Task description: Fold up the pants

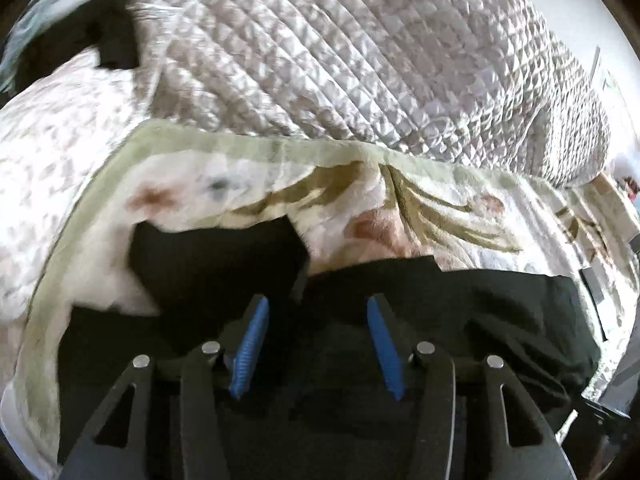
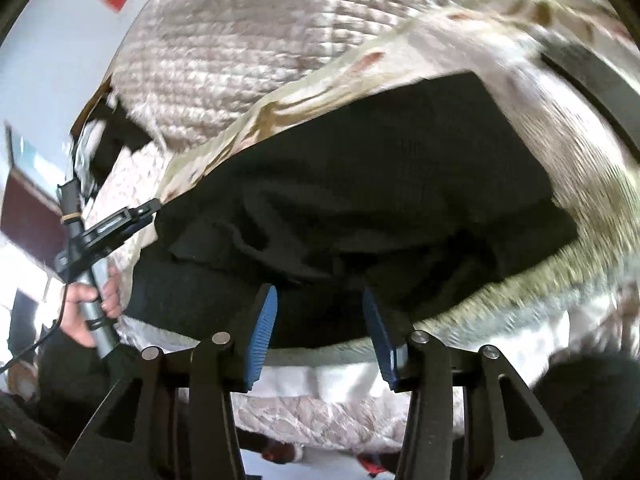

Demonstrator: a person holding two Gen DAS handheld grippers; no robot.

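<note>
Two layers of bedding are lying under the work: a quilted silver bedspread (image 1: 360, 48) behind, and a floral blanket (image 1: 224, 184) spread flat, probably as a folding surface. The black pants (image 2: 360, 184) are lying bunched across that blanket, near its front edge. The left gripper (image 1: 316, 304) is hovering over the dark cloth, jaws apart, gripping nothing. The right gripper (image 2: 320, 300) is likewise gaping at the near hem, seemingly lining up a pinch.

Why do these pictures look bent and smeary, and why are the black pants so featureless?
Both views are fisheye, so edges curve. Right wrist view: motion blur smears the floral blanket; the pants show some folds. Left wrist view: pants underexposed, nearly featureless; the quilt is brightly lit.
</note>
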